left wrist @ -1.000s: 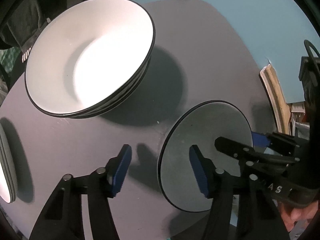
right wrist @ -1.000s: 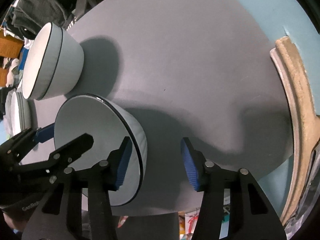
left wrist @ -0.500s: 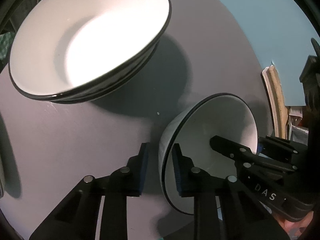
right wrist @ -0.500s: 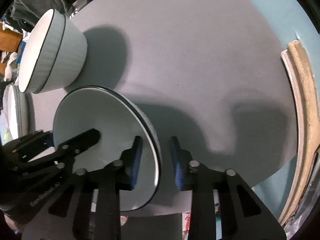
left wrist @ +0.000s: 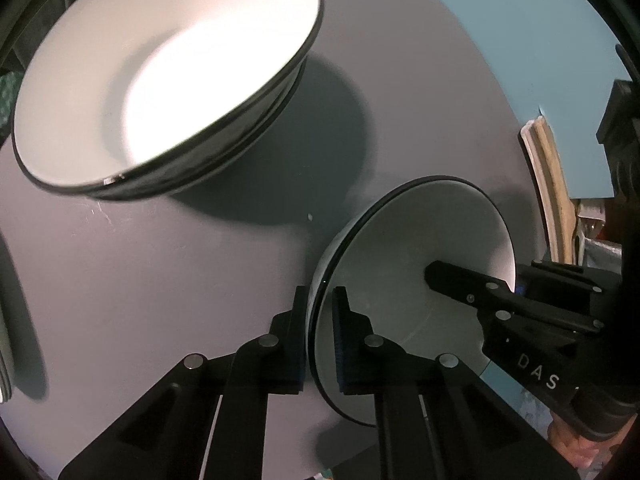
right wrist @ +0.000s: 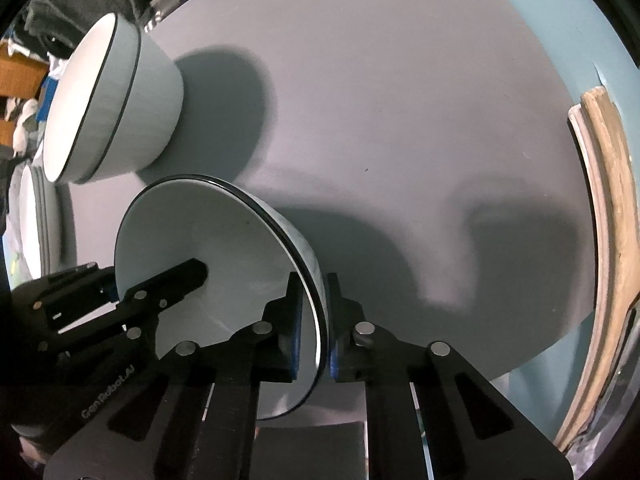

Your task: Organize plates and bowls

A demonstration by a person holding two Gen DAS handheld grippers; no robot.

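A small white bowl [left wrist: 420, 256] with a black rim sits near the front edge of the round grey table [left wrist: 140, 280]. My left gripper [left wrist: 320, 300] is closing tight on its near rim, one pad inside and one outside. My right gripper [right wrist: 314, 292] is closing on the opposite rim of the same bowl [right wrist: 208, 248] in the same way. Each view shows the other gripper's fingers [left wrist: 460, 288] [right wrist: 176, 280] reaching into the bowl. A stack of larger white bowls [left wrist: 180, 60] [right wrist: 120, 100] stands further back on the table.
White plates [right wrist: 34, 220] lie at the table's left edge, barely in view. A curved wooden piece [right wrist: 600, 220] [left wrist: 548, 184] rests on the teal floor beyond the table's right side. Dark clothes [right wrist: 80, 0] lie behind the stacked bowls.
Both grippers went from wide open astride the small bowl's rim to shut on it. The left view has drawn closer to the stacked bowls.
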